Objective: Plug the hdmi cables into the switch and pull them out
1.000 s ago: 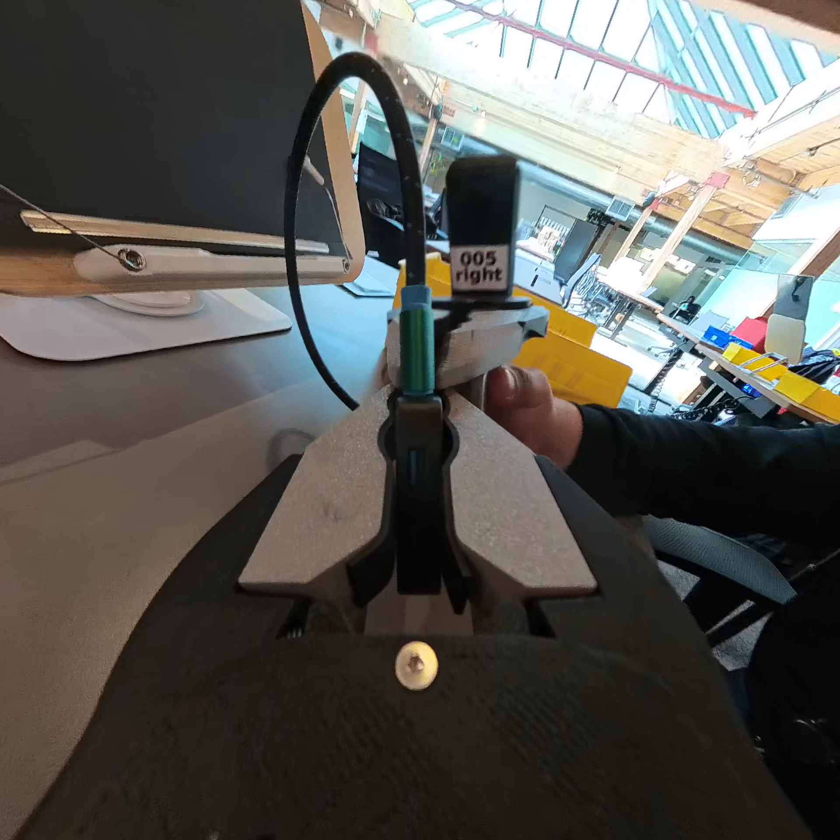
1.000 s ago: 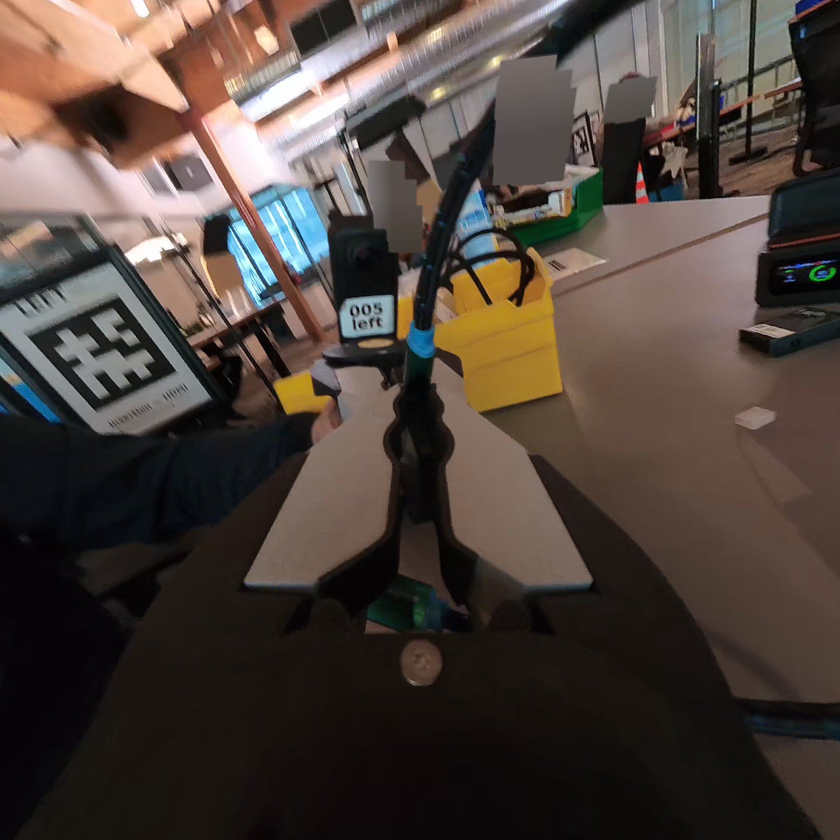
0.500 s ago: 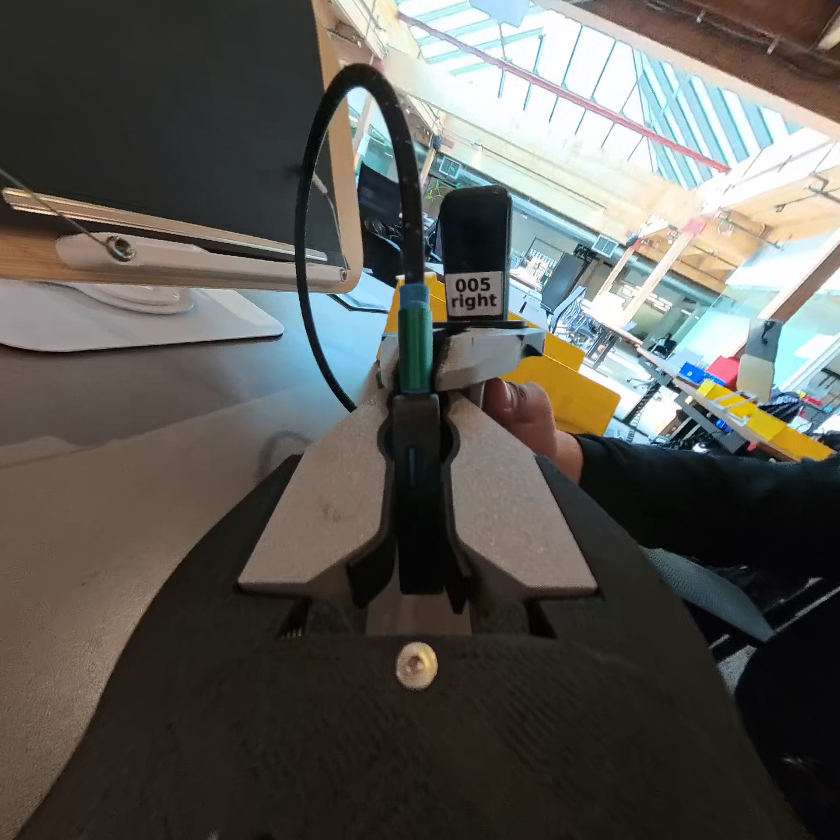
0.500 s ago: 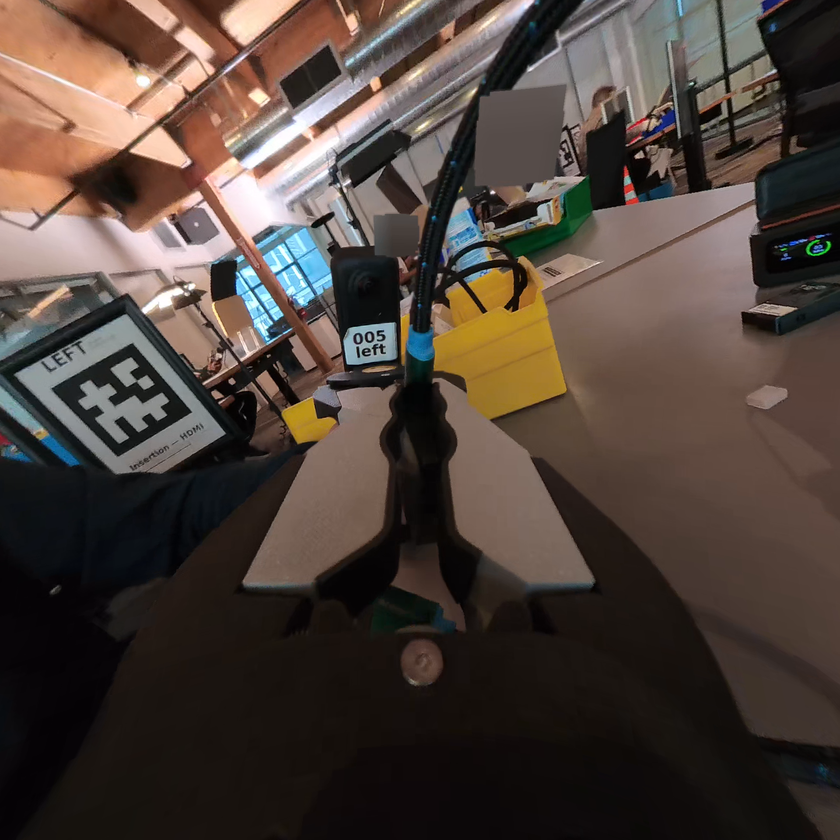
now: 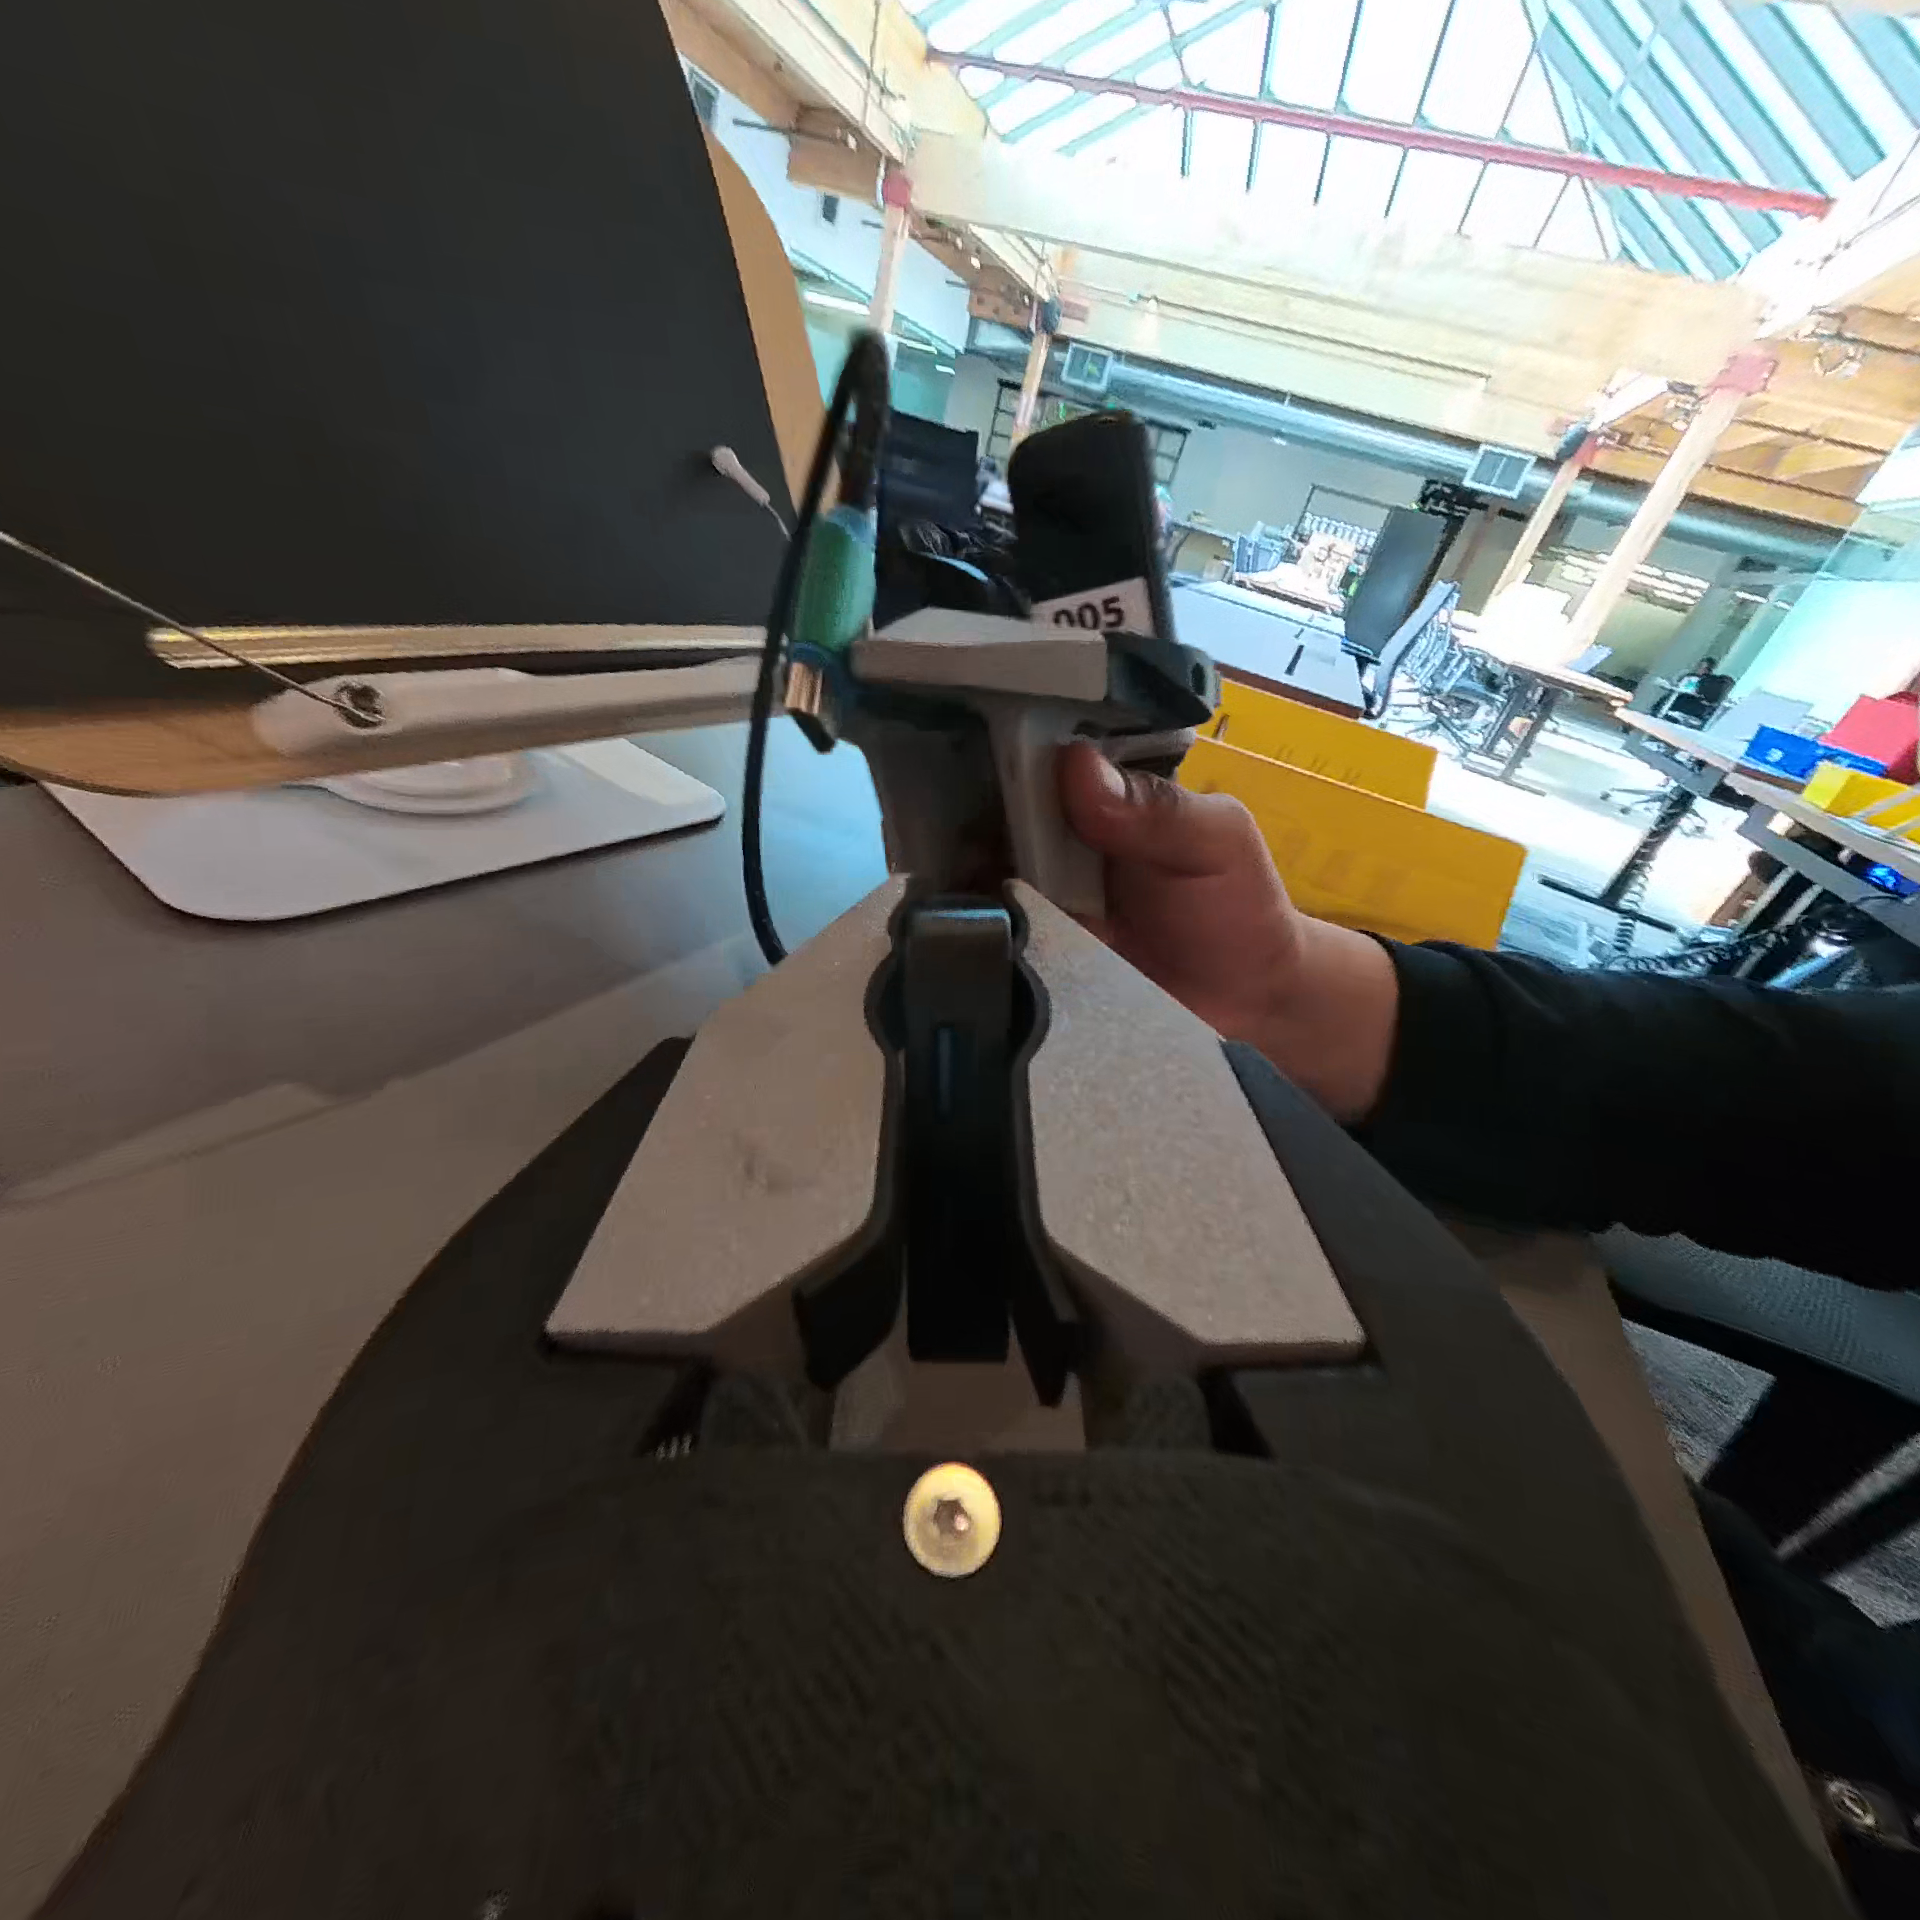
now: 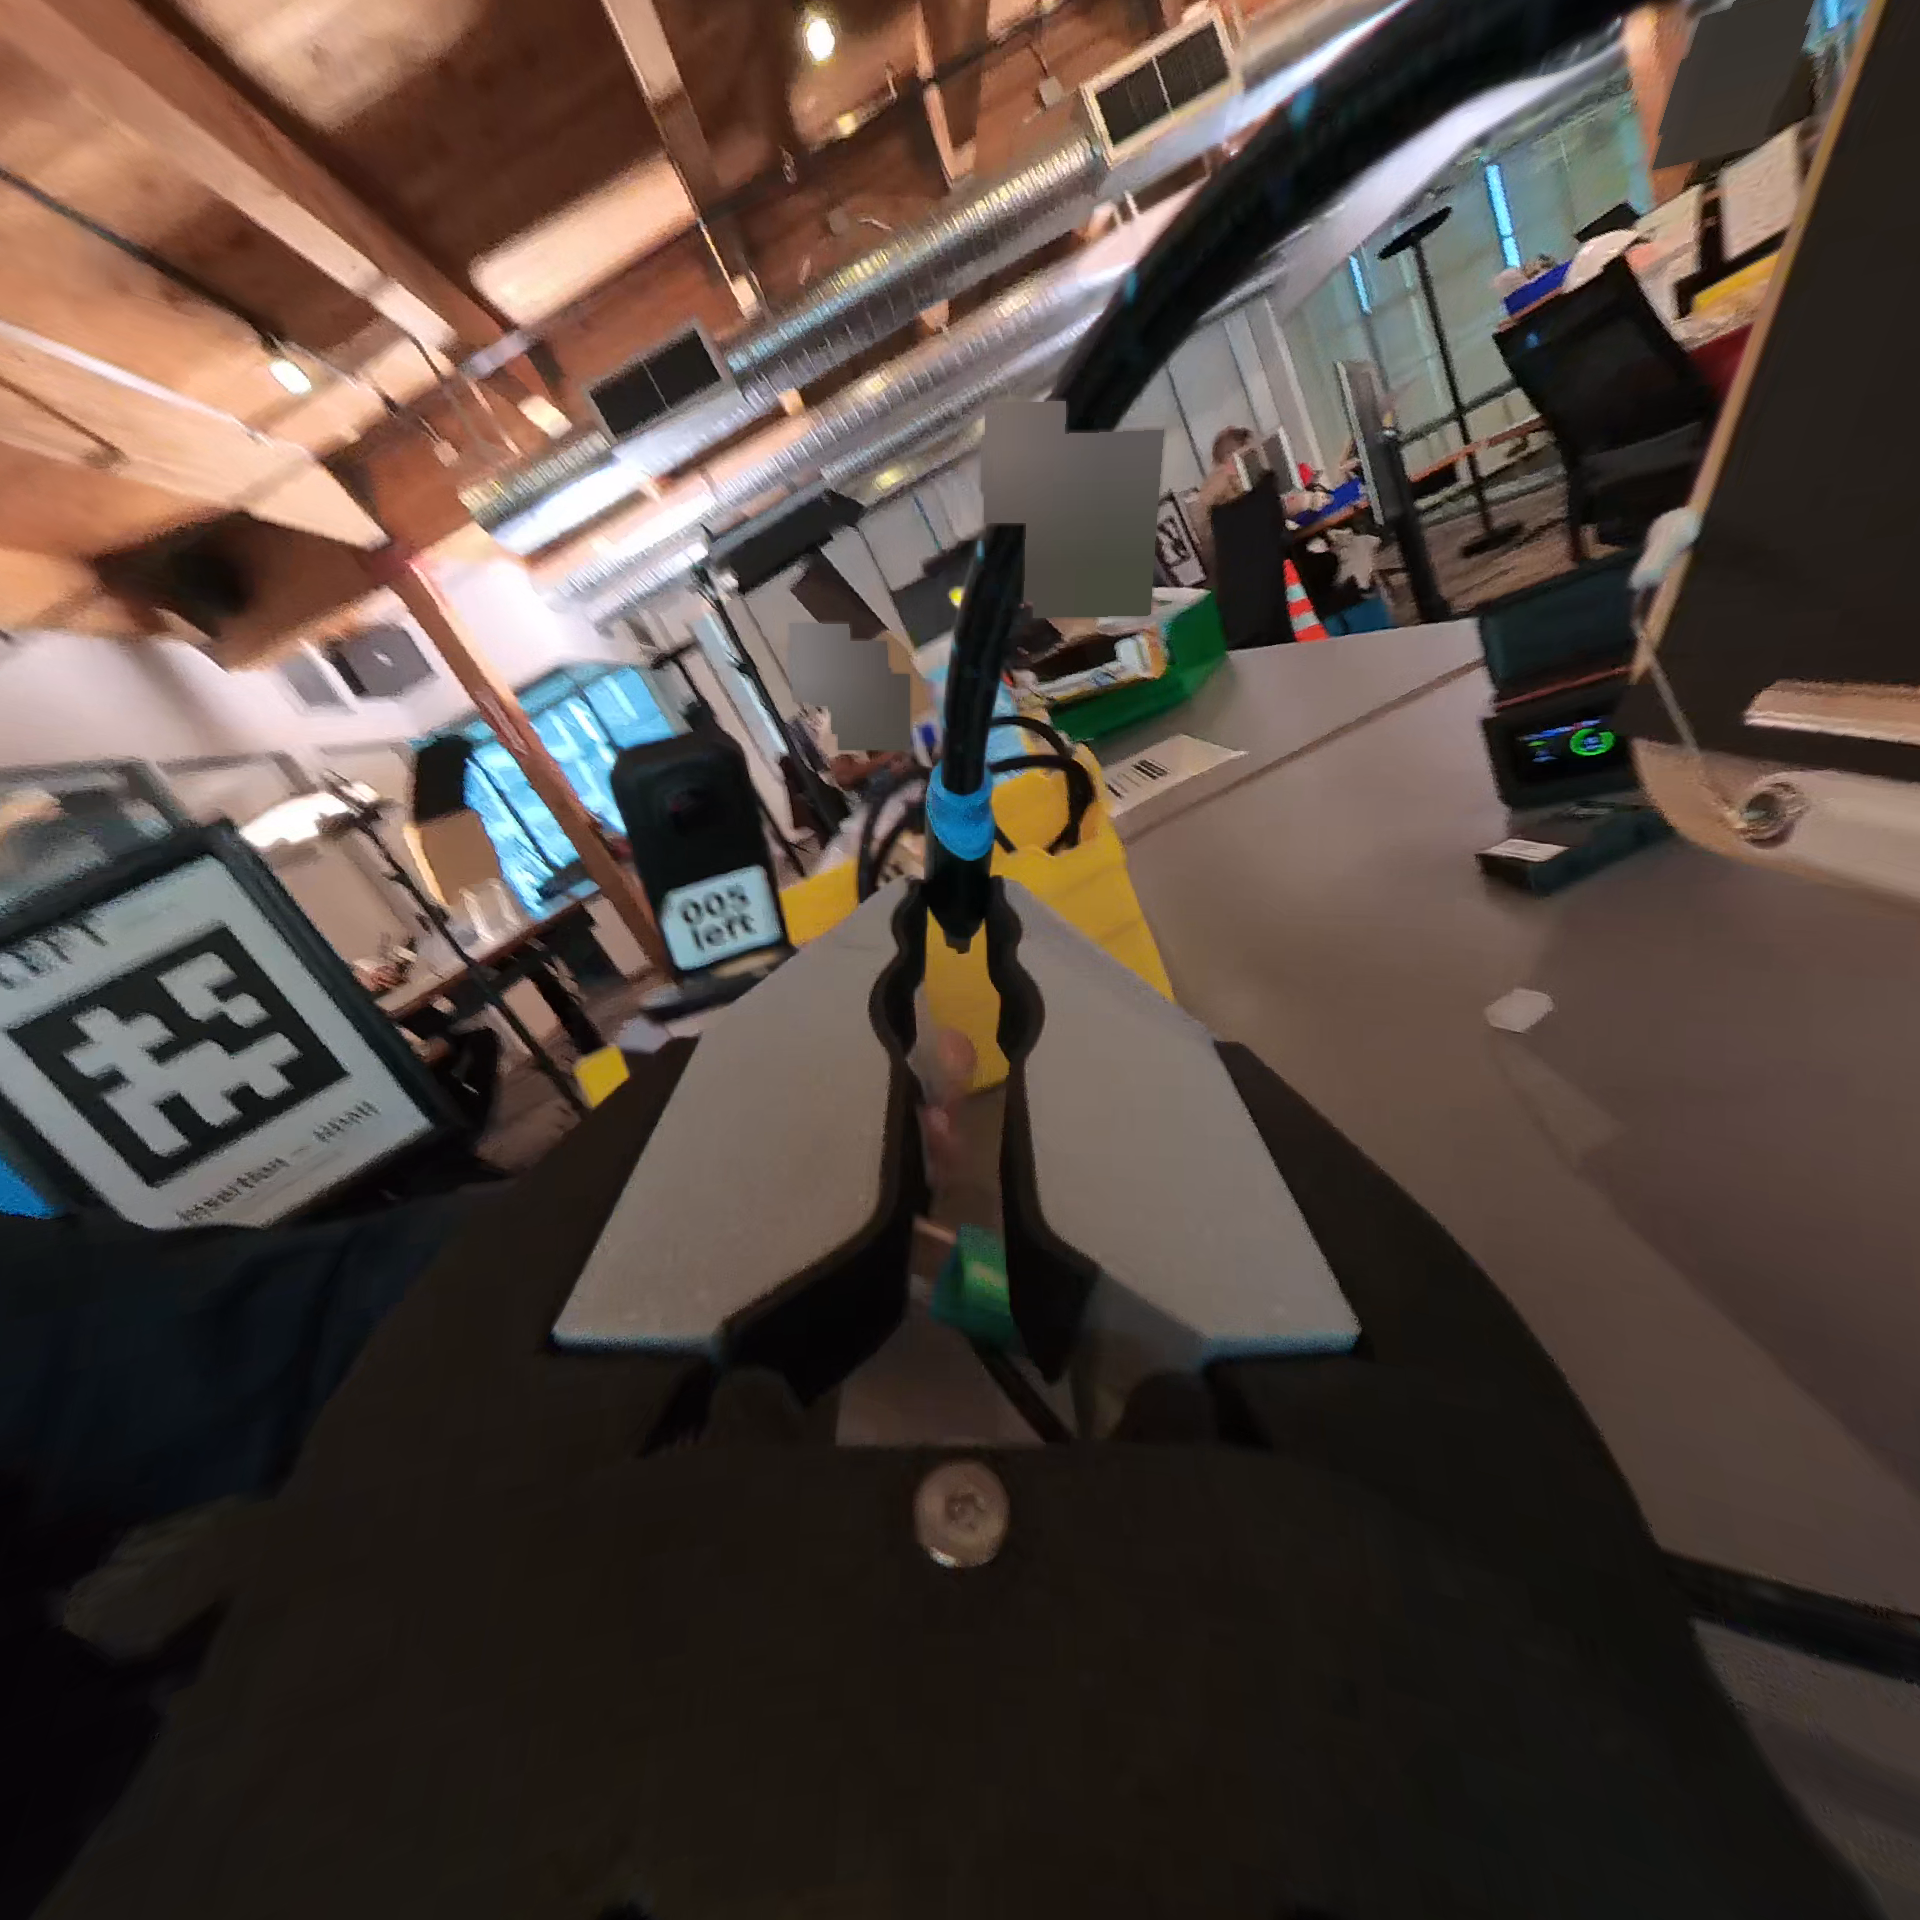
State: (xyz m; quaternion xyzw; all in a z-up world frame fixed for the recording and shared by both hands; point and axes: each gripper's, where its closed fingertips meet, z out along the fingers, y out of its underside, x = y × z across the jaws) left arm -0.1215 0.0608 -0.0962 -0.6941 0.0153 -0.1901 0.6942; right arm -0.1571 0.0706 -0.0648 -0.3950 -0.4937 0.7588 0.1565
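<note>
Evidently the green hdmi plug (image 5: 836,592) is out of the black switch (image 5: 956,1195), sitting at 11 o'clock beyond it and pinched in the right gripper's (image 6: 956,920) jaws. The left gripper's (image 5: 956,920) jaws clamp the switch. For a clean re-entry, I'd square the plug's metal tip to the port and brace the switch.
</note>
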